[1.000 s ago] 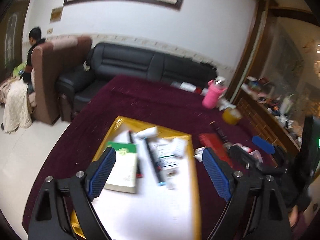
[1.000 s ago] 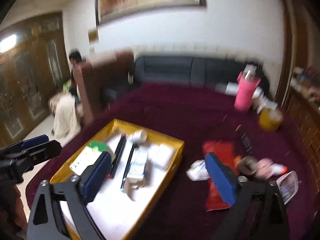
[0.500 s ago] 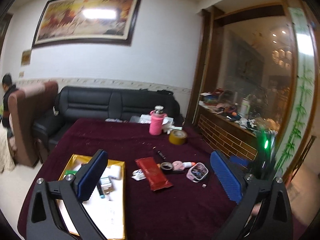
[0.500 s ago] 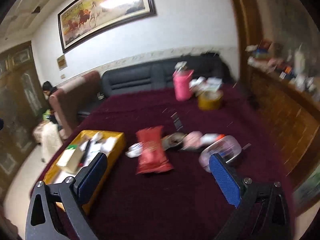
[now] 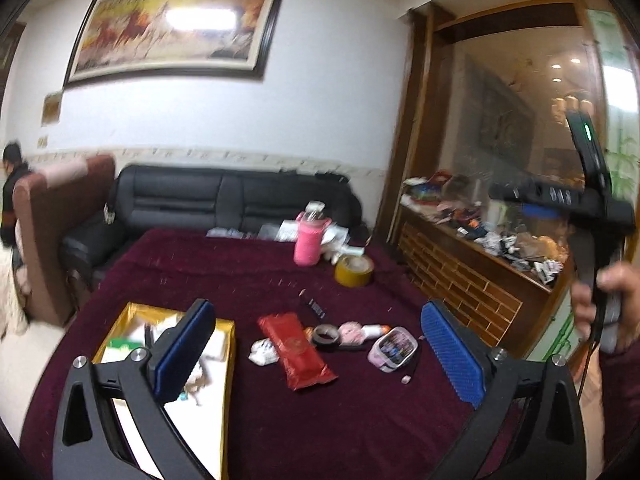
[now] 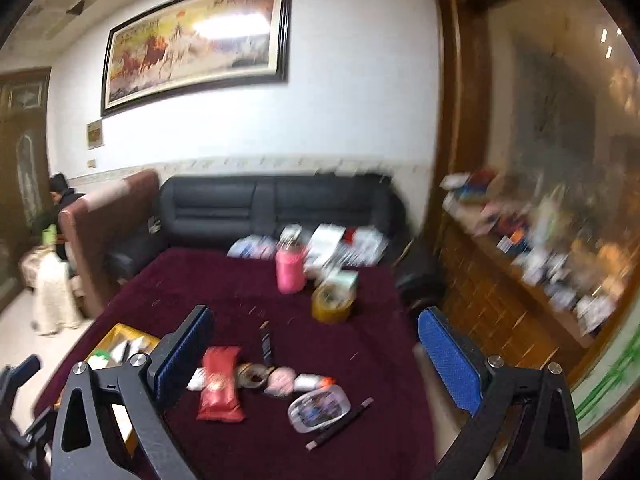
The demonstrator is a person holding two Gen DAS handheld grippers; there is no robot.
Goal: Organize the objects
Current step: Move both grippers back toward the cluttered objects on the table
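A gold tray (image 5: 226, 364) with small items in it lies at the left of a maroon-covered table (image 5: 240, 280). To its right lie a red packet (image 5: 296, 350), a crumpled white wrapper (image 5: 262, 352), a black tape ring (image 5: 325, 334), a pink-and-white tube (image 5: 360, 330) and a small clear case (image 5: 394, 348). My left gripper (image 5: 316, 354) hangs open above the near table with nothing between its blue pads. My right gripper (image 6: 314, 354) is open and empty too, raised over the red packet (image 6: 220, 382) and clear case (image 6: 320, 402). A hand holds the right gripper's handle (image 5: 600, 248) at the left wrist view's right edge.
A pink bottle (image 5: 307, 240) and a yellow tape roll (image 5: 354, 272) stand at the table's far side near loose papers. A black sofa (image 5: 240, 200) sits behind. A cluttered wooden counter (image 5: 480, 248) runs along the right. A person sits at the far left (image 5: 12, 192).
Both grippers rose and swung right, from over the gold tray to above the loose items in the table's middle. The left jaws stand wider than a second ago.
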